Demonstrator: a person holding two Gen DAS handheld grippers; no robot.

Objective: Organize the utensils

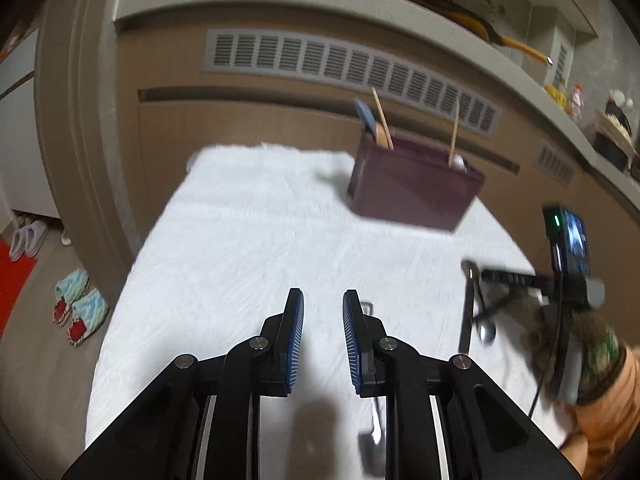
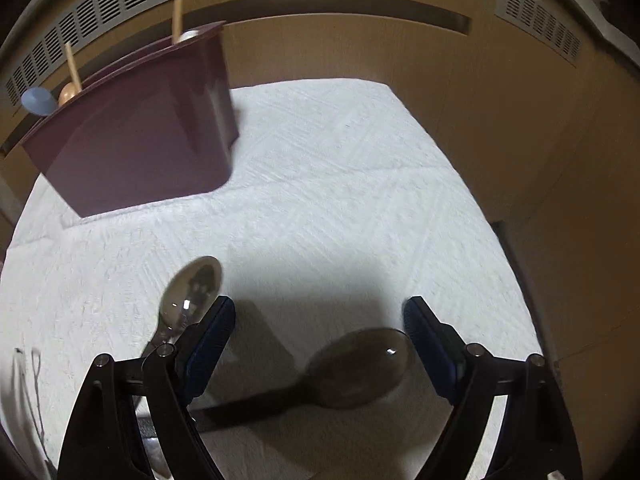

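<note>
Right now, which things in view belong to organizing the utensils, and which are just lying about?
Job:
- maroon holder, already holding wooden utensils
- metal spoon on the white cloth
- dark ladle, lying between the right tool's open fingers

Lying about:
- slippers on the floor
- clutter on the ledge

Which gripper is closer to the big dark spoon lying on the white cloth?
The right. The right gripper hovers open right over the dark spoon, whose bowl sits between its fingers. The left gripper is off to the side over bare cloth, holding nothing.

Tan wood-panelled wall (image 1: 248, 128) with long vent grilles (image 1: 344, 66); patterned slippers (image 1: 80, 308) on grey-brown floor (image 1: 36, 380).
</note>
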